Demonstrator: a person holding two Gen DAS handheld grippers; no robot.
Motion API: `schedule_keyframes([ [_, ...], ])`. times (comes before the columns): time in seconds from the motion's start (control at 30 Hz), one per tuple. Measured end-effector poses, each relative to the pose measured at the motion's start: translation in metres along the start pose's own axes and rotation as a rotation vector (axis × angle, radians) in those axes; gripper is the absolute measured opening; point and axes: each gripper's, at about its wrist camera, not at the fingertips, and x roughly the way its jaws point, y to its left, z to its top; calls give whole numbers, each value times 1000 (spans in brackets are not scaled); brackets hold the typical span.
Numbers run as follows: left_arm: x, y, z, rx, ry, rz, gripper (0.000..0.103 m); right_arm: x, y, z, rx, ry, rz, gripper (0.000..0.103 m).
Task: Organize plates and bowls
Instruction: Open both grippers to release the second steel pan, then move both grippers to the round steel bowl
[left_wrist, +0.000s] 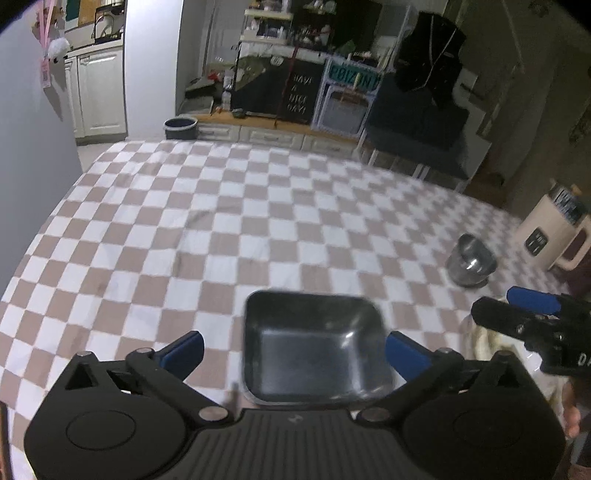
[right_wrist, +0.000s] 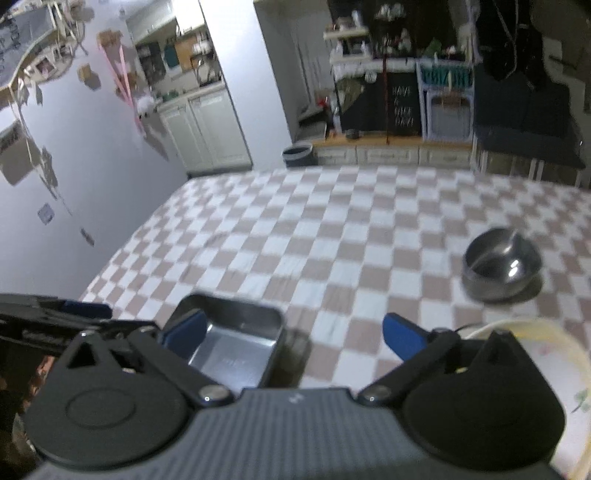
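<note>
Left hand-held gripper (left_wrist: 295, 350): jaws spread wide, released. The black square bowl (left_wrist: 314, 347) sits on the checkered counter (left_wrist: 221, 229) between its blue pads, which stand clear of the bowl's sides. Right hand-held gripper (right_wrist: 295, 336): also spread wide, grasping nothing; bare checkered cloth between the pads. Steel round bowl (right_wrist: 500, 267) upright farther back to the right, well apart. White plate with a yellow rim (right_wrist: 554, 354) just beside the right gripper, partly hidden.
</note>
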Motion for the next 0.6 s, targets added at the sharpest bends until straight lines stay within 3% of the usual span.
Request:
schedule_keyframes([
  [0.3, -2, -64, 16, 41, -84, -115, 103, -43, -73, 11, 56, -158, -115, 103],
  [0.47, 15, -104, 21, 70, -62, -160, 103, -60, -118, 13, 130, -248, -158, 103],
  [0.6, 33, -129, 26, 46, -32, -174, 103, -65, -149, 17, 145, -230, -198, 103],
])
